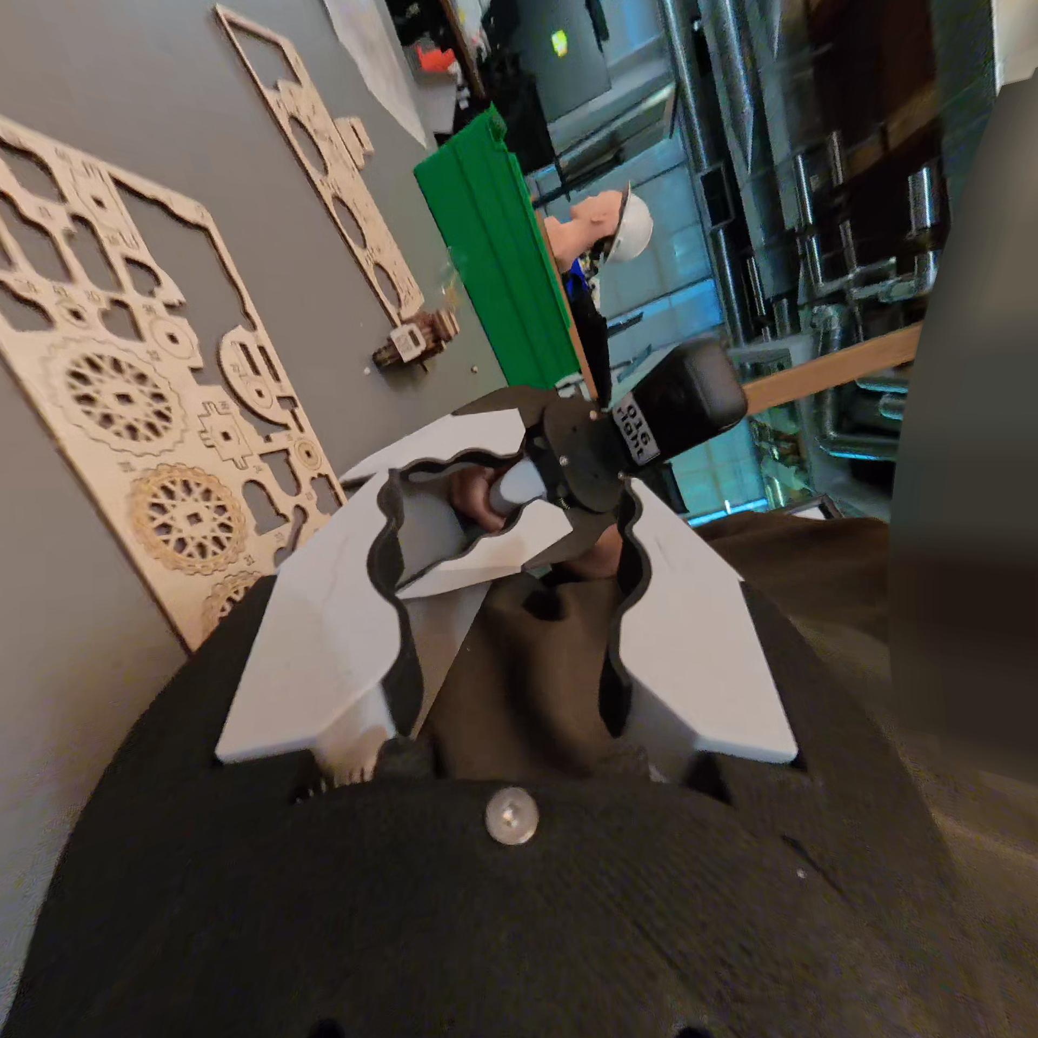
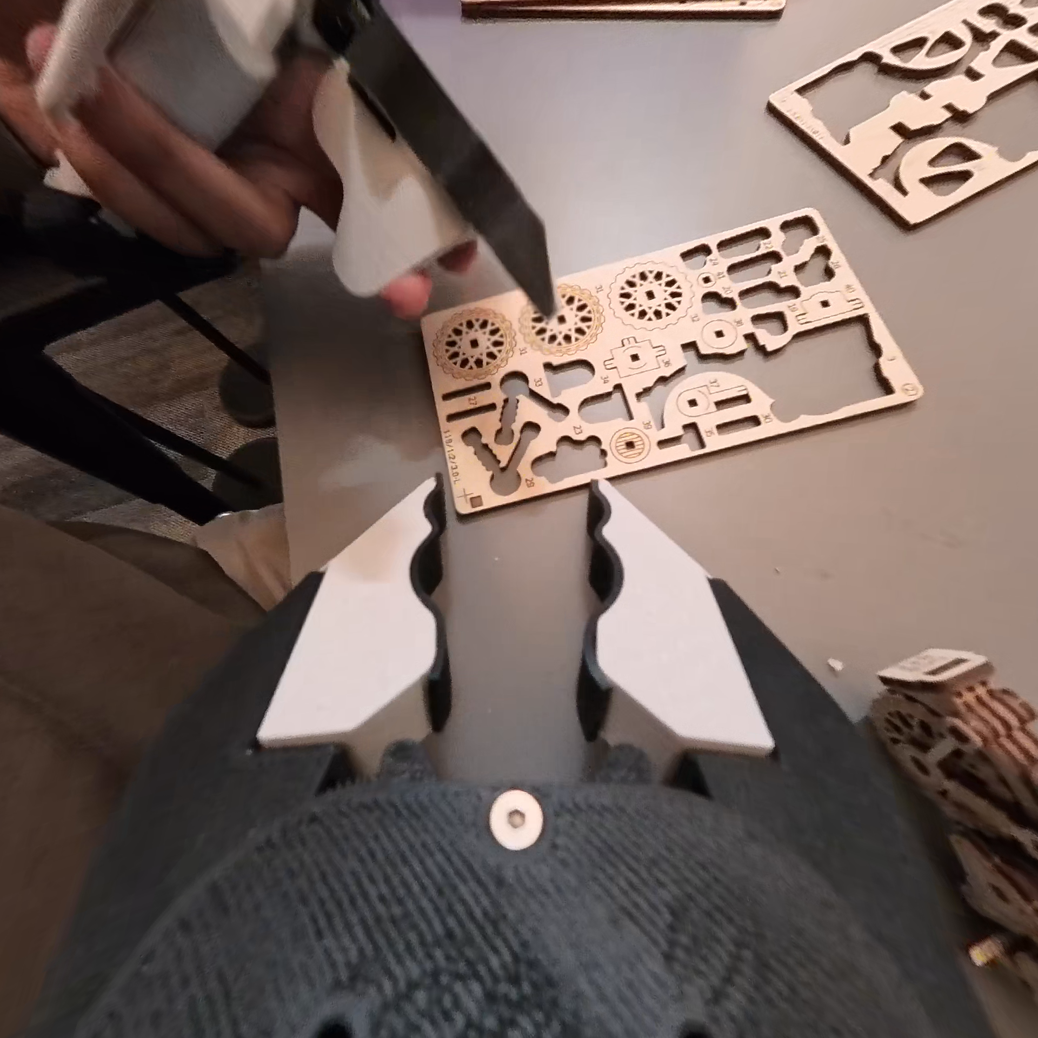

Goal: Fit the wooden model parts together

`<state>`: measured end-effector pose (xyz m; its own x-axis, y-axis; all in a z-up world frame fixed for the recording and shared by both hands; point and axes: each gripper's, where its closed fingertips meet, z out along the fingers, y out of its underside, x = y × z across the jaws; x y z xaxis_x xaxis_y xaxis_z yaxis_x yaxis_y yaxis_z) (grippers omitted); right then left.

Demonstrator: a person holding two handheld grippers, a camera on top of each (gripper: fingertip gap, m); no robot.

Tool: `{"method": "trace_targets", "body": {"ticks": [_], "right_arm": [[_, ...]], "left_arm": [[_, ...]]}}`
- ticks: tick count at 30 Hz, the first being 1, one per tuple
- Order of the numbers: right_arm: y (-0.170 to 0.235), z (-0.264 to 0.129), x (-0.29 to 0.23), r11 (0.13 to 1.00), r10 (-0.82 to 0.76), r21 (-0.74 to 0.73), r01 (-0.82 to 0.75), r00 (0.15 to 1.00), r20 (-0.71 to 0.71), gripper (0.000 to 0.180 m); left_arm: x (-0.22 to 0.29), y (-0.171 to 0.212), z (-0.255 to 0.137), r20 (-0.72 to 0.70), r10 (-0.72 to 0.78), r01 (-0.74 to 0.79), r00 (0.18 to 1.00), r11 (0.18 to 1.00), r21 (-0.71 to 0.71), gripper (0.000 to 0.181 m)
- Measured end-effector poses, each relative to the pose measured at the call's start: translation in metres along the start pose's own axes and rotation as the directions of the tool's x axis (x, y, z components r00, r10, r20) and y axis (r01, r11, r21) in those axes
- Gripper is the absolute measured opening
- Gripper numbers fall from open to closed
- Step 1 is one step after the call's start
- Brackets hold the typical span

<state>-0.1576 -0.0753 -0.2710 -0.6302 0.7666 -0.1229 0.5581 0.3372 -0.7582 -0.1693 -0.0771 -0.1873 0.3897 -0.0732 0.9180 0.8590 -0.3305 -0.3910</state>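
A flat wooden parts sheet [image 2: 674, 365] with gear wheels and cut-out holes lies on the grey table [image 2: 730, 561]; it also shows in the left wrist view [image 1: 140, 393]. A partly built wooden model [image 2: 955, 786] stands at the right edge, and shows farther off in the left wrist view [image 1: 415, 340]. My right gripper [image 2: 517, 494] is open and empty, just short of the sheet's near edge. My left gripper [image 1: 511, 488] is open and empty, held tilted above the sheet's gear end [image 2: 466, 269]. The right gripper [image 1: 404, 522], held in a hand, shows in front of it.
A second, mostly emptied parts sheet [image 2: 927, 123] lies at the far right of the table, also seen in the left wrist view [image 1: 331, 168]. Another sheet's edge [image 2: 618, 5] is at the top. A green panel [image 1: 494, 253] stands beyond the table. Black chair legs [image 2: 140, 393] are left of the table edge.
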Motion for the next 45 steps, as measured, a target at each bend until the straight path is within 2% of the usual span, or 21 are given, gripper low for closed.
{"method": "trace_targets", "body": {"ticks": [1,3,6,10,11,12,15,18,27,37,42,43,45], "right_arm": [[0.0,0.0,0.0,1.0,-0.004,0.0,0.004,1.0,-0.001,0.05],[0.0,0.0,0.001,1.0,-0.005,0.002,0.005,1.0,-0.013,0.052],[0.0,0.0,0.008,1.0,0.009,0.002,-0.009,0.998,-0.06,0.059],[-0.001,0.002,0.014,1.0,0.004,-0.004,-0.004,0.995,-0.105,0.068],[-0.001,0.003,0.013,1.0,-0.002,-0.006,0.002,0.994,-0.107,0.07],[-0.001,0.004,0.013,1.0,-0.011,-0.01,0.01,0.994,-0.111,0.071],[-0.001,0.005,0.01,1.0,-0.028,-0.014,0.027,0.994,-0.106,0.072],[-0.001,0.005,0.011,0.999,-0.031,-0.019,0.029,0.993,-0.118,0.077],[0.0,-0.002,0.023,1.0,0.029,0.002,-0.029,0.992,-0.124,0.067],[0.0,-0.006,0.028,0.997,0.079,0.022,-0.077,0.992,-0.099,0.065],[-0.003,-0.01,0.027,0.988,0.144,0.053,-0.142,0.989,-0.026,0.061],[-0.005,-0.011,0.025,0.987,0.145,0.063,-0.145,0.989,-0.008,0.055],[-0.009,-0.012,0.021,0.985,0.149,0.085,-0.149,0.989,0.014,0.055]], "left_arm": [[-0.001,-0.006,-0.006,0.034,0.011,-0.012,0.999,1.0,0.025,0.078],[-0.016,-0.015,-0.022,0.205,0.078,-0.091,0.976,0.995,0.052,0.079],[-0.045,-0.02,-0.043,0.504,0.214,-0.232,0.837,0.972,-0.027,0.083],[-0.076,0.004,-0.04,0.634,0.336,-0.237,0.697,0.942,-0.239,0.098],[-0.078,0.007,-0.036,0.635,0.367,-0.257,0.679,0.93,-0.263,0.094],[-0.076,0.01,-0.031,0.625,0.379,-0.259,0.682,0.925,-0.279,0.094],[-0.065,0.019,-0.016,0.547,0.338,-0.226,0.766,0.938,-0.263,0.098],[-0.06,0.02,-0.013,0.517,0.309,-0.209,0.798,0.947,-0.243,0.102],[-0.04,0.013,-0.012,0.299,0.087,-0.06,0.95,0.993,-0.099,0.103],[-0.025,-0.001,-0.016,0.127,-0.014,0.014,0.992,1.0,0.005,0.098],[-0.01,-0.011,-0.018,0.005,-0.059,0.058,0.998,0.996,0.067,0.086],[-0.009,-0.011,-0.017,-0.006,-0.065,0.066,0.998,0.996,0.067,0.084],[-0.011,-0.009,-0.014,0.008,-0.065,0.065,0.998,0.996,0.056,0.078]]}}
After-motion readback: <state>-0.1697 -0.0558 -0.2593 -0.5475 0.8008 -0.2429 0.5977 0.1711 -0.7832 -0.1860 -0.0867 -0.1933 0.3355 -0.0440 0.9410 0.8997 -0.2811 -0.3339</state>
